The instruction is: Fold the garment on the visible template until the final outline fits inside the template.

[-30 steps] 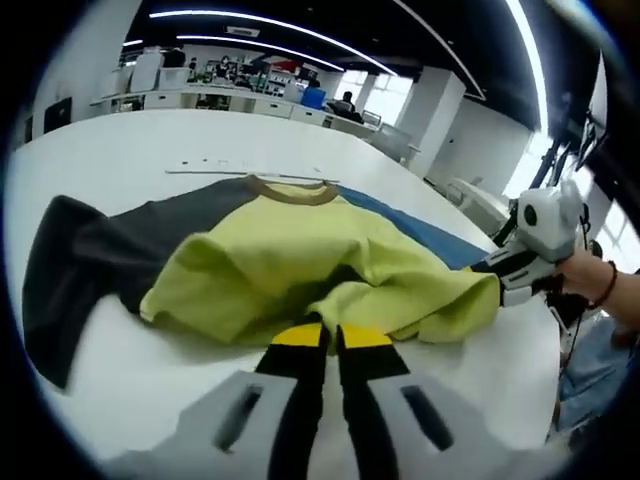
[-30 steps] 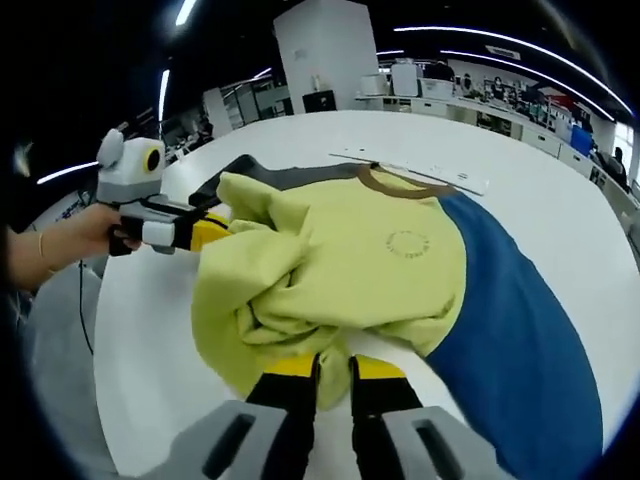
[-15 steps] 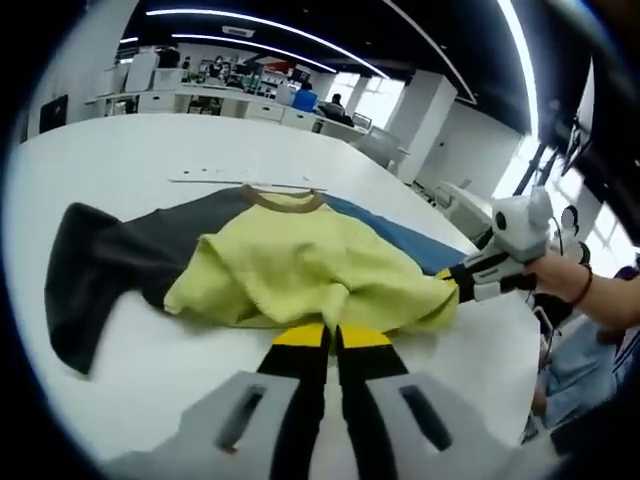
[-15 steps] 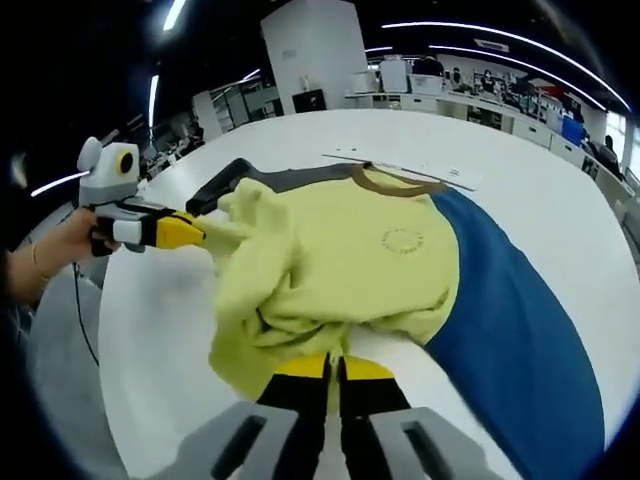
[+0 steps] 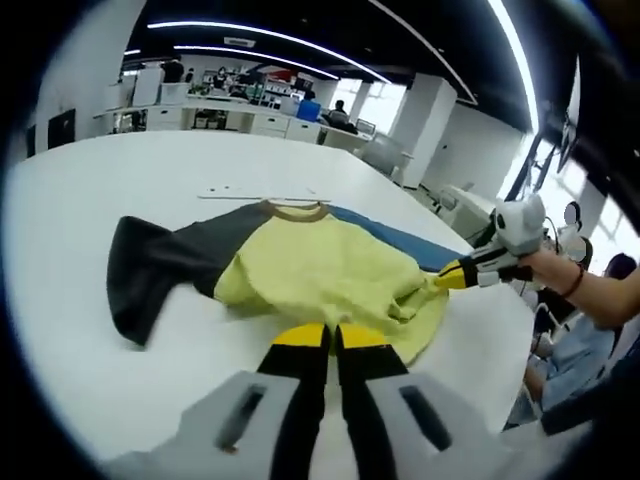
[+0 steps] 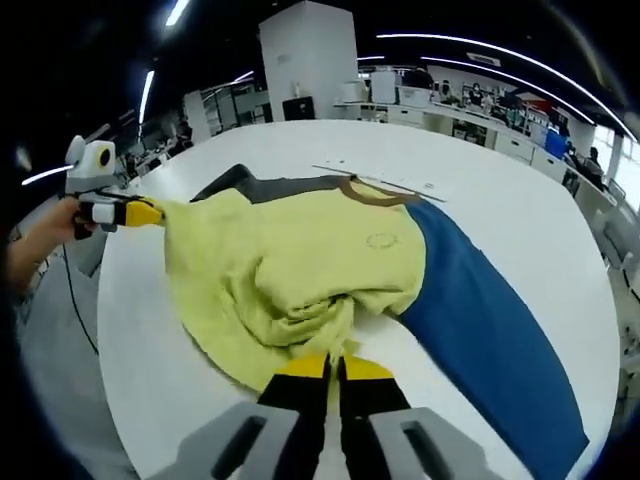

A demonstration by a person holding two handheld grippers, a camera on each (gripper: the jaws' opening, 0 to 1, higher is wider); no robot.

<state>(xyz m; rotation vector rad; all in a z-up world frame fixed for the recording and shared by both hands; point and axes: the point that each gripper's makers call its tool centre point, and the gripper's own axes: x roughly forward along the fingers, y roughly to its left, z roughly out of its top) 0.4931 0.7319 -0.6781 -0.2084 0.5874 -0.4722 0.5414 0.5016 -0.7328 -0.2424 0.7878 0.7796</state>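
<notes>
Table (image 5: 70, 330): white, broad, carries all items.

Garment (image 5: 330, 275): yellow-green body, brown collar, 1 dark grey sleeve, 1 blue sleeve (image 6: 490, 320). Spread ahead of both sets of fingers, hem bunched at the fingertips.

Template strip (image 6: 385, 180): thin, pale, lying just beyond the collar.

Left gripper (image 5: 328, 335): jaws closed together, yellow tips pinching the near hem.

Right gripper (image 6: 335, 365): jaws closed on a gathered fold of the hem; in the left gripper view it clamps the far hem corner (image 5: 455, 275).
</notes>
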